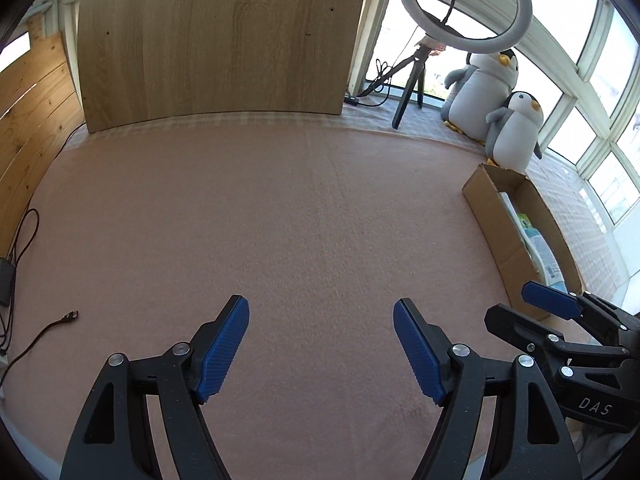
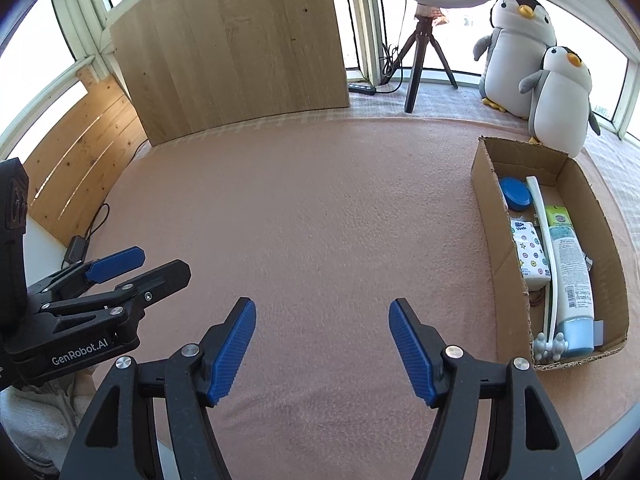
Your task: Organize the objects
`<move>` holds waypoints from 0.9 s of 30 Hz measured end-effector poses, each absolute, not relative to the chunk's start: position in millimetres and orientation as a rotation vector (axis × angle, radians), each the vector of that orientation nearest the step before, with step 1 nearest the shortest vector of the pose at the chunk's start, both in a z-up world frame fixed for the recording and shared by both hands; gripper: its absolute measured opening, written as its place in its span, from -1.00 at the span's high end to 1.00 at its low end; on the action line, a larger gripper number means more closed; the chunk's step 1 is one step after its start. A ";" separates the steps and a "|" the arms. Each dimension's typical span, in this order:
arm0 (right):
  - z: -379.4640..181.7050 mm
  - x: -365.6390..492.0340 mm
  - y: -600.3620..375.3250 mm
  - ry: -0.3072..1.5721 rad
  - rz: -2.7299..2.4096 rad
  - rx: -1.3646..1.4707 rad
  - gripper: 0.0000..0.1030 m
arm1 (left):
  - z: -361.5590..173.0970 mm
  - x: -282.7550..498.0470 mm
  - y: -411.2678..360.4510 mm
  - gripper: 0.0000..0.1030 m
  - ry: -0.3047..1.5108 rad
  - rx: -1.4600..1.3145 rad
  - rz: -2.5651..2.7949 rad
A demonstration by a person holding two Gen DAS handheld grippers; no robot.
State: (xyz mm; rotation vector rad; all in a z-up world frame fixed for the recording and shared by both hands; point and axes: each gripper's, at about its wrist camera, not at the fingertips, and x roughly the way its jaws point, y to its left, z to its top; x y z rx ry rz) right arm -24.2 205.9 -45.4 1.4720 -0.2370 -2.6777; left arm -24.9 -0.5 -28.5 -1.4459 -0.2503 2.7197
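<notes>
Your left gripper (image 1: pixel 321 354) and right gripper (image 2: pixel 322 354) both hung wide open and empty over bare pink cloth (image 2: pixel 320 208). Right of them, the cardboard box (image 2: pixel 498 248) already held tube (image 2: pixel 570 276), tissues (image 2: pixel 529 252), brush; sorting looked finished.

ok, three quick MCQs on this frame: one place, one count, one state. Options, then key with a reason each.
1. Where is the blue lid?
A. inside the cardboard box
B. on the pink mat
C. beside the tripod

2. How many plush penguins?
A. one
B. two
C. three

3. The right gripper is:
A. shut on the tube
B. open, nothing between its jaws
C. shut on the toothbrush

Key: A, it lies at the box's far end; B, a large penguin and a small penguin; B, only bare mat shows between the jaws.
</notes>
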 end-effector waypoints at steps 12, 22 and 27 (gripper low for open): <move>-46.9 -26.1 202.5 -0.217 -2.715 1.441 -0.36 | -33.5 -18.5 -6.6 -0.61 -0.258 -1.466 2.732; -49.7 -25.7 203.8 -0.224 -2.726 1.443 -0.53 | -38.9 -25.3 -6.0 -0.65 -0.240 -1.497 2.718; -53.5 -26.8 205.0 -0.233 -2.719 1.457 -0.53 | -41.1 -27.1 -5.1 -0.69 -0.233 -1.506 2.718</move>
